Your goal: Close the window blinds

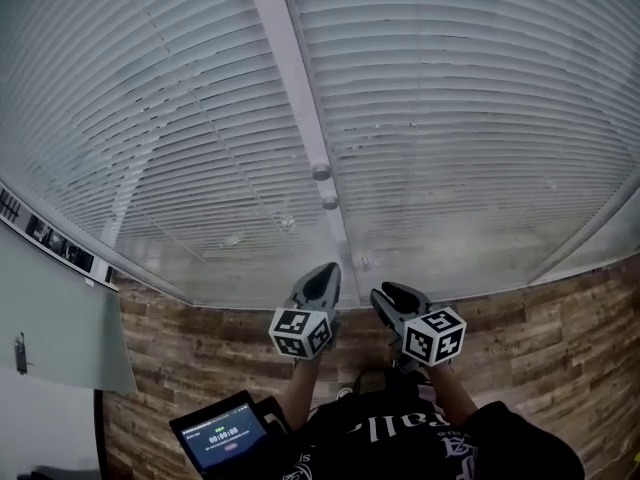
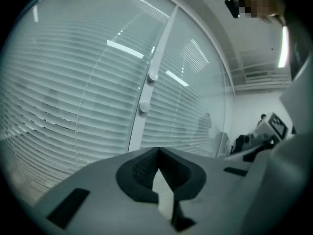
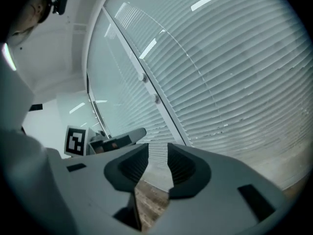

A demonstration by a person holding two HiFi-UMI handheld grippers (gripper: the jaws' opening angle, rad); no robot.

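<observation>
White slatted blinds (image 1: 180, 118) hang behind glass on both sides of a white upright bar (image 1: 300, 88). That bar carries two small round knobs (image 1: 320, 171), one just above the other, also seen in the left gripper view (image 2: 152, 77) and the right gripper view (image 3: 143, 78). My left gripper (image 1: 325, 268) points at the foot of the bar, below the knobs and apart from them; its jaws meet at the tip (image 2: 158, 152) with nothing in them. My right gripper (image 1: 392, 293) is beside it, a little lower; its jaws stand apart (image 3: 157, 154) and are empty.
Wood-pattern cladding (image 1: 200, 348) runs below the window sill. A dark tablet (image 1: 222, 436) with a lit screen sits low at my left. A pale panel (image 1: 60, 318) stands at the far left. The left gripper's marker cube (image 3: 76, 141) shows in the right gripper view.
</observation>
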